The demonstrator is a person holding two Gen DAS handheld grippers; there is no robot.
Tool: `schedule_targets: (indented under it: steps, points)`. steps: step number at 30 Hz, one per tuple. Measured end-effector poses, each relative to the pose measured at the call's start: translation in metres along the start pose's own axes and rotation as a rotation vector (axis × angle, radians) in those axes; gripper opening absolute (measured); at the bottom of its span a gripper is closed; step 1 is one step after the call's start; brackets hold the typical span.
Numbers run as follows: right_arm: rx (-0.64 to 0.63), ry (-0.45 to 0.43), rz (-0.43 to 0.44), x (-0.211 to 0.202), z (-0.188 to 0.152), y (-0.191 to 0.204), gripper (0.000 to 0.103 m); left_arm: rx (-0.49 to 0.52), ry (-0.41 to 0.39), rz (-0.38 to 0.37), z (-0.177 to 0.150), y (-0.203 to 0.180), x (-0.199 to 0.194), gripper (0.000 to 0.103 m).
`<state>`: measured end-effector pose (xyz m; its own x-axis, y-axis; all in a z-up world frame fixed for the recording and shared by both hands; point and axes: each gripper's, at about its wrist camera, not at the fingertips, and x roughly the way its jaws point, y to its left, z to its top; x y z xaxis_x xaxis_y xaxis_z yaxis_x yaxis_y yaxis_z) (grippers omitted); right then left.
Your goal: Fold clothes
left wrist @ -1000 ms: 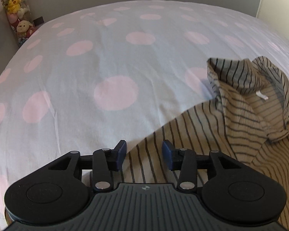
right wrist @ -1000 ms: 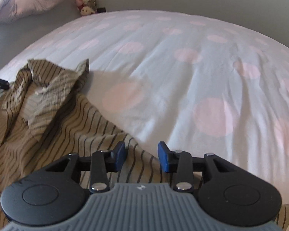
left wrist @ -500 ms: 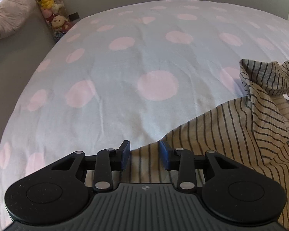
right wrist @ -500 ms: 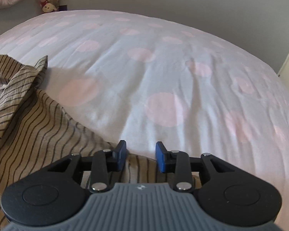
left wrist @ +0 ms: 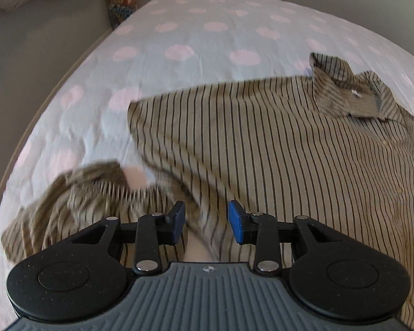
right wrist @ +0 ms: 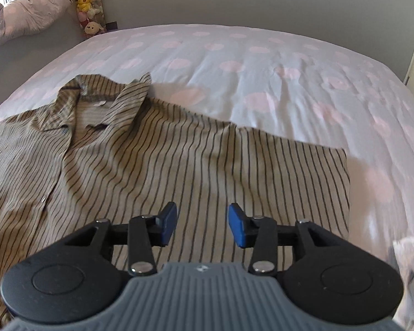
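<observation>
The striped shirt lies spread face-up on the spotted bed, collar far from both grippers. Left gripper hangs with fingers spread and empty; right gripper is opening, empty. Laying out looks done; next, gather a sleeve inward.

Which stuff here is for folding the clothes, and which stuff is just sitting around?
For the folding:
- striped shirt, spread on the bed
- left gripper, nothing between its pads
- right gripper, jaws opening, nothing between them

Just sitting around:
- spotted bedsheet under the shirt
- plush toys by the wall
- pink pillow
</observation>
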<state>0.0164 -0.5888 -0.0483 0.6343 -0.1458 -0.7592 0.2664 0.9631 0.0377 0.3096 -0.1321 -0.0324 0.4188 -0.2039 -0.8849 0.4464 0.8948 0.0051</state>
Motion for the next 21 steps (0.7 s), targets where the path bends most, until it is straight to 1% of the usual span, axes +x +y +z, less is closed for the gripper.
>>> schedule_targets:
  steps: [4, 7, 10, 12, 14, 18, 19, 21]
  points:
    - [-0.035, 0.034, 0.023, -0.044, -0.046, 0.031, 0.049, 0.039, 0.066, -0.049, -0.058, -0.015, -0.022, 0.032]
    - [-0.072, 0.049, 0.051, -0.070, -0.074, 0.055, 0.051, 0.074, 0.078, -0.095, -0.089, -0.030, -0.039, 0.032]
    - [-0.112, 0.064, 0.104, -0.095, -0.099, 0.081, 0.051, 0.119, 0.067, -0.151, -0.110, -0.050, -0.057, 0.033]
    - [-0.140, 0.066, 0.146, -0.108, -0.112, 0.098, 0.051, 0.155, 0.051, -0.182, -0.121, -0.065, -0.071, 0.038]
    - [-0.180, 0.077, 0.194, -0.120, -0.124, 0.117, 0.051, 0.196, 0.031, -0.203, -0.133, -0.081, -0.082, 0.040]
    - [-0.268, 0.117, 0.279, -0.135, -0.148, 0.157, 0.051, 0.277, 0.015, -0.259, -0.153, -0.117, -0.090, 0.040]
    - [-0.281, 0.123, 0.281, -0.139, -0.153, 0.165, 0.051, 0.292, 0.013, -0.272, -0.157, -0.126, -0.090, 0.040]
    - [-0.278, 0.120, 0.248, -0.146, -0.159, 0.169, 0.050, 0.305, 0.005, -0.285, -0.164, -0.140, -0.091, 0.040]
